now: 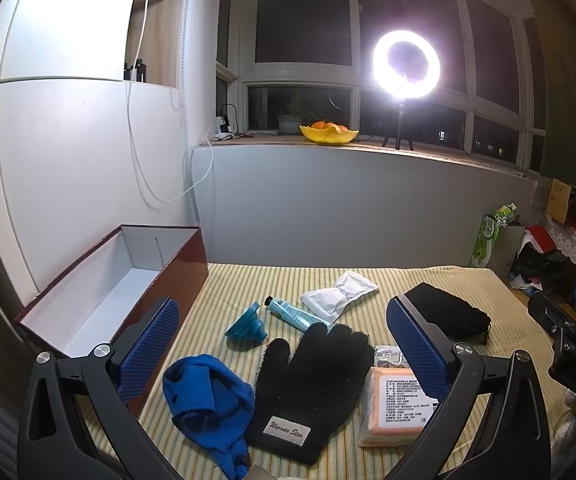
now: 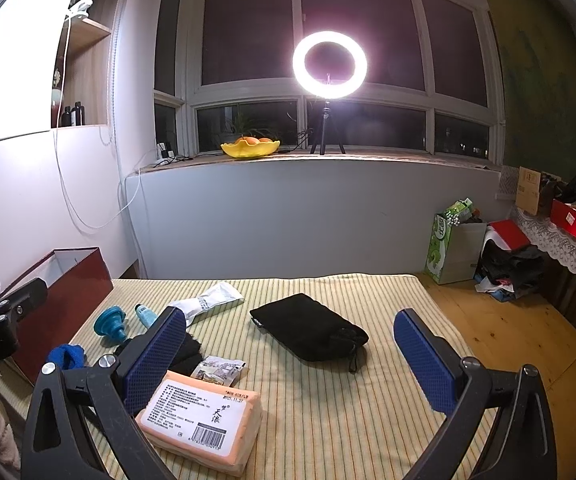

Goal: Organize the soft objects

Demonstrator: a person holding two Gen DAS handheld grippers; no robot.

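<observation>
Left wrist view: left gripper (image 1: 284,344) held wide open, nothing gripped, above black glove (image 1: 311,390) and blue cloth (image 1: 208,394); box (image 1: 88,300) open at 10 o'clock, prob. destination. Right gripper (image 2: 290,354) wide open, empty, pouch (image 2: 308,332) at 12.

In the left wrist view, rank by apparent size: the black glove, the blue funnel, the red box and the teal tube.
1. red box
2. black glove, though it lies nearer the camera
3. and 4. blue funnel and teal tube look alike.
</observation>
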